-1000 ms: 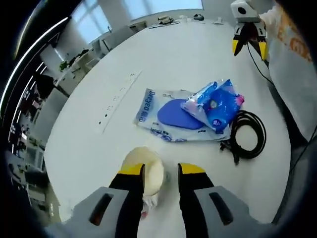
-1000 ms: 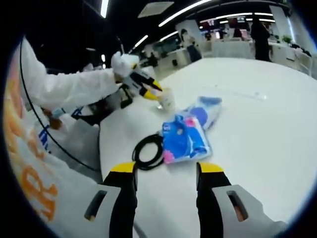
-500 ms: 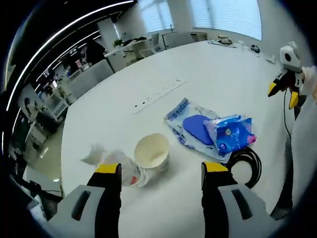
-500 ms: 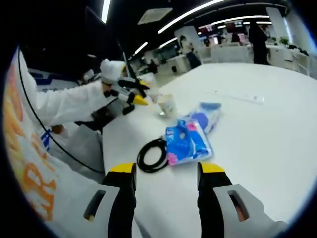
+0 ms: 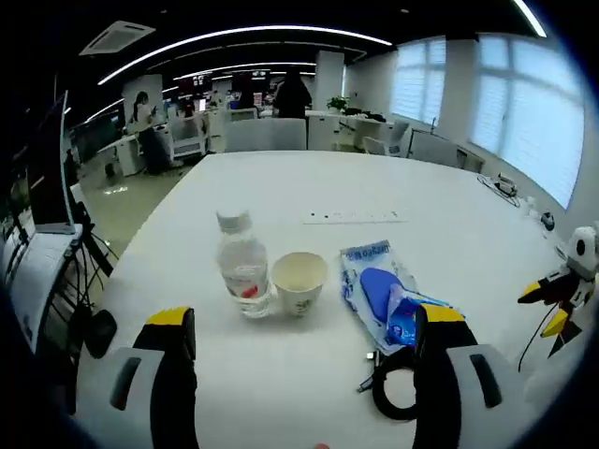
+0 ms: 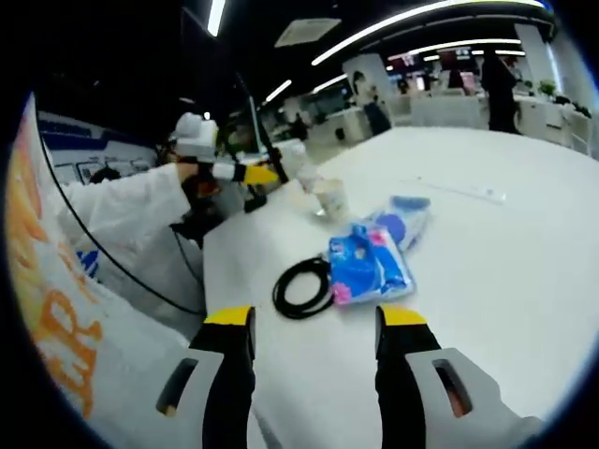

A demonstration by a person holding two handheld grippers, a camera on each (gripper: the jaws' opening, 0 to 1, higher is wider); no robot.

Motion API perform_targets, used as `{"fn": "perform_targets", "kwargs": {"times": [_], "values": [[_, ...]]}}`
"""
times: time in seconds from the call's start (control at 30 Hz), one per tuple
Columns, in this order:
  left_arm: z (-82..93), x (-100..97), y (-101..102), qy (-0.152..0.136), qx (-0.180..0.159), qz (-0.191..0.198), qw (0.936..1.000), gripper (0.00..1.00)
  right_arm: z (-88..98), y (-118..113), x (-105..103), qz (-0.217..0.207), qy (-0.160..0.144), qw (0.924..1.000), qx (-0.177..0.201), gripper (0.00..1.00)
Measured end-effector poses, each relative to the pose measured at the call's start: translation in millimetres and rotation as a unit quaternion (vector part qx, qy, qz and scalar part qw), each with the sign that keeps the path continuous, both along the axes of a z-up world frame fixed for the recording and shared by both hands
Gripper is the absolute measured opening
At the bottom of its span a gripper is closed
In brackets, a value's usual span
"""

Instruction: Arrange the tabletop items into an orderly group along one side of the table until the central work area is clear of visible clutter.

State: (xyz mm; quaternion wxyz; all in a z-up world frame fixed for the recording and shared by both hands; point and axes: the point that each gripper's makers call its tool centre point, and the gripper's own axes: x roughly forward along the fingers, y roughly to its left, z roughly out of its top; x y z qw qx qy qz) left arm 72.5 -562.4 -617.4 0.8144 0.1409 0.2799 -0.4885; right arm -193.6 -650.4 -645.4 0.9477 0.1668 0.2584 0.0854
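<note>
1. Step in hand, as I judge it: the grouping is well advanced. The items stand in a loose row along the near edge of the white table [image 5: 393, 187], and the wide far surface carries nothing except a flush socket strip [image 5: 354, 217].

2. Left gripper [image 5: 304, 332]: its jaws stand wide apart, released, with nothing between them. It hangs back from the row, apart from every item.

3. Count, left to right in the left gripper view:
   - One clear water bottle [image 5: 241, 265], upright, with a red label.
   - One paper cup [image 5: 299, 281], upright, just beside the bottle on its right; I cannot tell if they touch.
   - One clear packet [image 5: 370, 281] holding a dark blue pad, lying flat.
   - One blue printed pouch [image 5: 404, 321], lying partly on the packet's near end.
   - One coiled black cable [image 5: 393, 383], nearest, beside the pouch.

4. Right gripper [image 6: 314, 323]: jaws parted, empty, hovering above the table edge near the cable [image 6: 301, 288] and pouch [image 6: 367, 265].

5. Next move, in my judgement: tighten the row. The packet, pouch and cable overlap untidily; either claw would need to close on a thin flat edge or the cable loop and draw it square to the table side.
</note>
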Motion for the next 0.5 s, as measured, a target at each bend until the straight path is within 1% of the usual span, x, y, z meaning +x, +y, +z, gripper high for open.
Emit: {"fn": "perform_targets", "kwargs": {"times": [0.1, 0.17, 0.27, 0.33, 0.43, 0.5], "values": [[1.0, -11.1, 5.3, -0.001, -0.001, -0.003, 1.0000, 1.00, -2.0, 2.5, -4.7, -0.002, 0.001, 1.0000, 0.009, 0.50], [1.4, -18.0, 8.9, 0.012, -0.009, 0.005, 0.9999, 1.00, -4.2, 4.1, -9.2, -0.004, 0.004, 0.9998, 0.018, 0.50], [2.3, -25.7, 14.4, 0.020, -0.020, 0.020, 0.9994, 1.00, -3.8, 3.8, -14.9, -0.017, 0.003, 0.9990, 0.042, 0.50], [1.9, -30.3, 16.1, 0.026, -0.027, 0.029, 0.9989, 1.00, -3.5, 1.8, -17.7, -0.024, 0.004, 0.9984, 0.051, 0.50], [-1.5, -39.7, 16.9, 0.034, -0.027, 0.033, 0.9985, 1.00, -2.1, -0.1, -19.9, -0.030, 0.004, 0.9979, 0.058, 0.51], [-3.0, -44.6, 16.8, 0.039, -0.029, 0.037, 0.9982, 1.00, -1.9, 0.5, -20.5, -0.031, 0.004, 0.9969, 0.072, 0.52]]}}
